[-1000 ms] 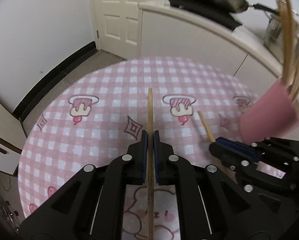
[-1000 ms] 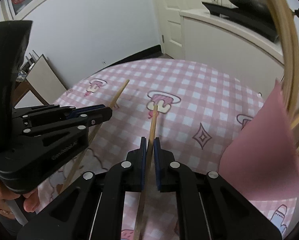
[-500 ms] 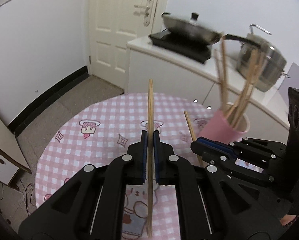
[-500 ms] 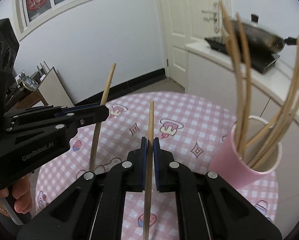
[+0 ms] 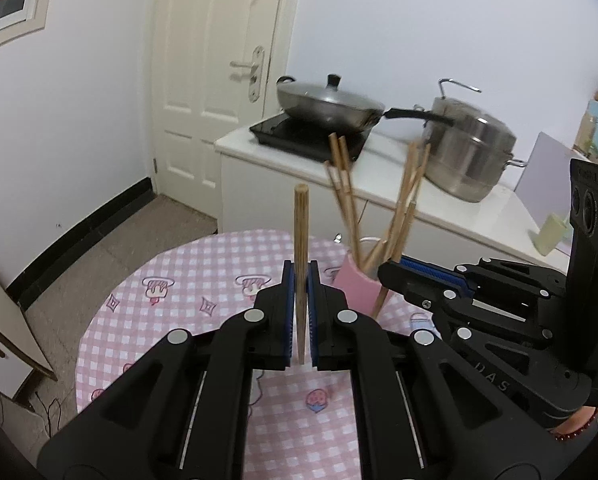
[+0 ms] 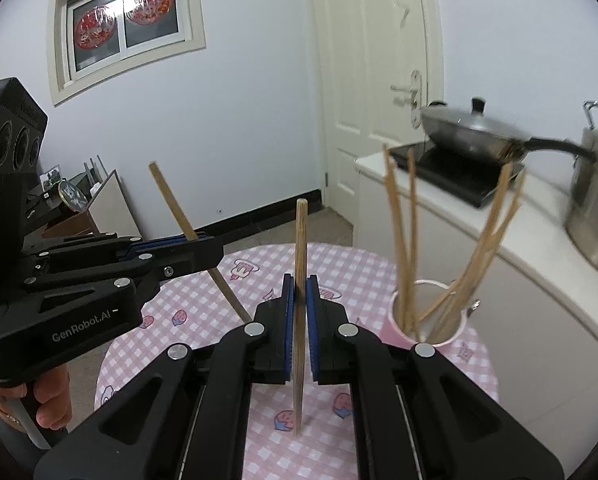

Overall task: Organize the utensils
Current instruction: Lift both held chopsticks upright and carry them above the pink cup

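Observation:
My left gripper [image 5: 300,280] is shut on a wooden chopstick [image 5: 300,236] that stands upright between its blue pads. My right gripper [image 6: 300,292] is shut on a second wooden chopstick [image 6: 301,248], also upright. Both are held high above the round table. A pink cup [image 6: 431,330] holding several chopsticks stands on the table to the right of the right gripper; in the left wrist view the cup [image 5: 357,286] is partly hidden behind the right gripper [image 5: 391,274]. The left gripper [image 6: 203,250] and its tilted chopstick [image 6: 171,200] show in the right wrist view.
The round table has a pink checked cloth [image 5: 171,300]. Behind it a white counter [image 5: 379,168] carries a hob with a lidded wok [image 5: 327,106] and a steel pot [image 5: 469,156]. A white door [image 5: 215,80] is at the back left.
Both grippers have risen well above the table with their chopsticks. The table and pink cup now look smaller and lower in both views.

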A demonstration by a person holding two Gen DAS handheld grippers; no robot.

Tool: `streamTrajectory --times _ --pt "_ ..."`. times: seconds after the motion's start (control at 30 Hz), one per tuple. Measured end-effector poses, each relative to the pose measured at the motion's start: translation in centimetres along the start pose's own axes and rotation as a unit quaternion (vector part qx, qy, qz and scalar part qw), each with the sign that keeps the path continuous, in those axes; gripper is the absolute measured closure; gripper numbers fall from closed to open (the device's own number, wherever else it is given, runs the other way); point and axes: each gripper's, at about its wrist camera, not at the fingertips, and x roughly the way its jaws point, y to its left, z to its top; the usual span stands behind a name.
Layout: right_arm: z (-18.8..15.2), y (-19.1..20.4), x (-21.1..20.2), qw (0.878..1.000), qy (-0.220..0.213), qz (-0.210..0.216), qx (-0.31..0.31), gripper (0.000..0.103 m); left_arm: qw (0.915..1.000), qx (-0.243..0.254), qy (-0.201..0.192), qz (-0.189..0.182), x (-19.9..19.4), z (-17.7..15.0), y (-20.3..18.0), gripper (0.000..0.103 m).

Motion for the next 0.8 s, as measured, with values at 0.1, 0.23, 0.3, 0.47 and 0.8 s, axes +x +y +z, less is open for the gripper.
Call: streamTrajectory --times 0.1,0.23,0.3,0.47,0.8 --pt "0.4 -0.6 -1.6 1.0 -0.016 -0.007 0.0 0.098 0.9999 0.003 -0.01 -0.004 -0.8 0.5 -0.8 0.097" --pt "1.2 -1.8 -3.6 0.999 -0.036 -0.016 0.003 0.098 0.9997 0.005 -0.02 -0.014 -1.4 1.2 -1.9 0.097" --pt "1.4 -2.2 -4.4 0.999 -0.045 -0.023 0.005 0.098 0.9995 0.004 -0.025 -0.018 -1.7 1.5 -2.2 0.097" --pt "2.2 -3.2 -5.6 0.997 -0.063 -0.04 0.011 0.098 0.9989 0.0 -0.038 -0.027 -1.7 2.6 -3.2 0.097" --pt "4.1 -5.1 -6.9 0.988 -0.121 -0.099 0.02 0.098 0.9962 -0.024 -0.074 -0.04 -0.6 6.3 -5.2 0.097"
